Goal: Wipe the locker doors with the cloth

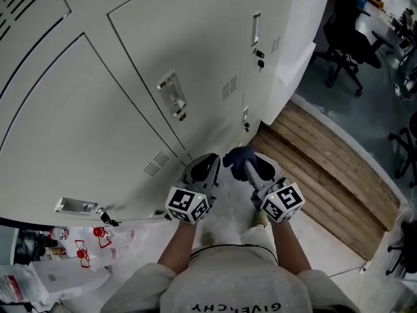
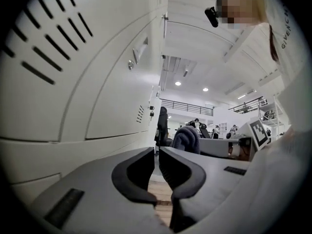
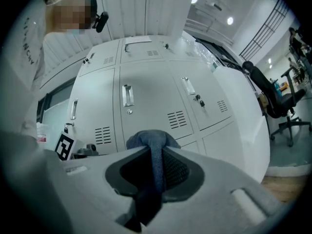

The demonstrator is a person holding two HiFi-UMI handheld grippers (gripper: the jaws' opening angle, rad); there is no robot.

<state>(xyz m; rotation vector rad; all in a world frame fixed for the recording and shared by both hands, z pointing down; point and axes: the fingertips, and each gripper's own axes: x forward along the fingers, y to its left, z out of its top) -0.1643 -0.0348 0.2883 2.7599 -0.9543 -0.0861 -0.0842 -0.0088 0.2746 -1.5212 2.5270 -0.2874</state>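
Observation:
White metal locker doors fill the left and middle of the head view, each with a handle plate and vent slots. My right gripper is shut on a dark blue cloth, held low, just short of the lockers' bottom row. In the right gripper view the cloth bunches out past the jaws of the right gripper, with the locker doors straight ahead. My left gripper hangs beside it, shut and empty. In its own view the left gripper has the locker doors close at left and the cloth at right.
A wooden slatted platform runs along the lockers' foot at right. Black office chairs stand at the upper right. Plastic bags and bottles lie at the lower left. A key hangs in a lock.

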